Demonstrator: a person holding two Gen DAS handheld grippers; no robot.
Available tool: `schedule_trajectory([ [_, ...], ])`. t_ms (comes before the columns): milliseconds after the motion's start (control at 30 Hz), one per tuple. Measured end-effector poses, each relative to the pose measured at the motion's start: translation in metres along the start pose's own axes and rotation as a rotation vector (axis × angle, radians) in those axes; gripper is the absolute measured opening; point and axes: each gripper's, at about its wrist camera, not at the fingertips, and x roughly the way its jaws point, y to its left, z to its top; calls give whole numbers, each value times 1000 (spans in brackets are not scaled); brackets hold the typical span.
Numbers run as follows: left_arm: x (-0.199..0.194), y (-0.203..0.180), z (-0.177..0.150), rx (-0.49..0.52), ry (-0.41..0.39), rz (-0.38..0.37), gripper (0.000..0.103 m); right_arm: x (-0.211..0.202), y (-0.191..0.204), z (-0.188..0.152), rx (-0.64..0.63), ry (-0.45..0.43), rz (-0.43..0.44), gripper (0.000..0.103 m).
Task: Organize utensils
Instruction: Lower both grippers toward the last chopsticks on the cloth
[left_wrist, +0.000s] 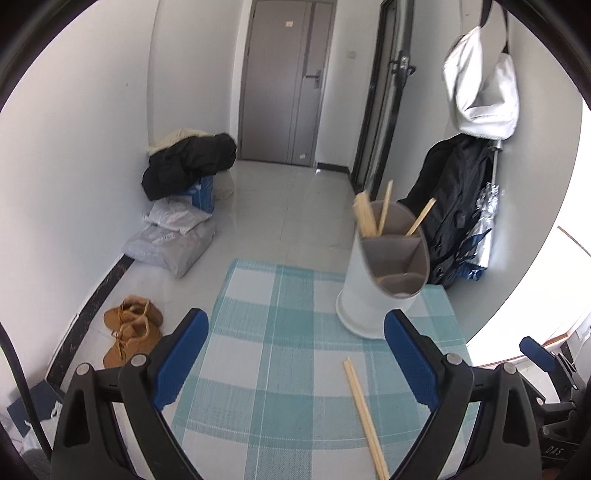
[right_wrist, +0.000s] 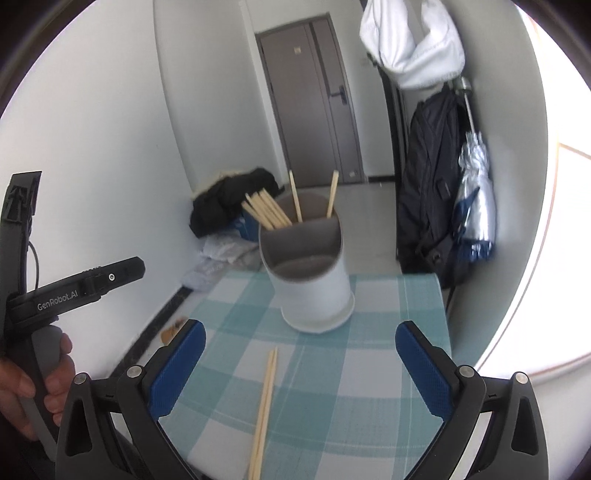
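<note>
While both jaws gape wide and empty, chopstick pair (right_wrist: 265, 406) flat on checked cloth (right_wrist: 332, 387) between right jaws, holder (right_wrist: 310, 288) beyond

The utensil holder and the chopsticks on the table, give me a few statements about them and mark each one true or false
1. The utensil holder stands upright on the checked tablecloth. True.
2. All the chopsticks are already in the holder. False: a loose pair of chopsticks lies flat on the cloth in front of it.
3. The chopsticks in the holder all stand in its rear compartment. True.
4. The right gripper is clamped on the loose pair. False: its jaws are wide open and empty.
5. The left gripper holds a spoon. False: it is open and holds nothing.
</note>
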Motion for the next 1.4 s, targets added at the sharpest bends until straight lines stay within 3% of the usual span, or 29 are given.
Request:
schedule_trajectory([
  [233,21,24,-6,-48,74,54,93,43,8,-14,-93,192,-58,102],
  [400,29,36,1,-70,102,74,93,84,12,-19,-136,350,-53,98],
  [533,31,50,3,-112,114,81,93,125,16,-29,-159,500,-34,80],
  [667,35,60,3,-131,132,93,93,152,23,-41,-185,591,-18,66],
  [1267,44,84,4,-235,177,98,93,159,46,-53,-315,657,-53,39],
  [1400,45,90,4,-263,190,95,93,161,51,-52,-344,672,-57,36],
])
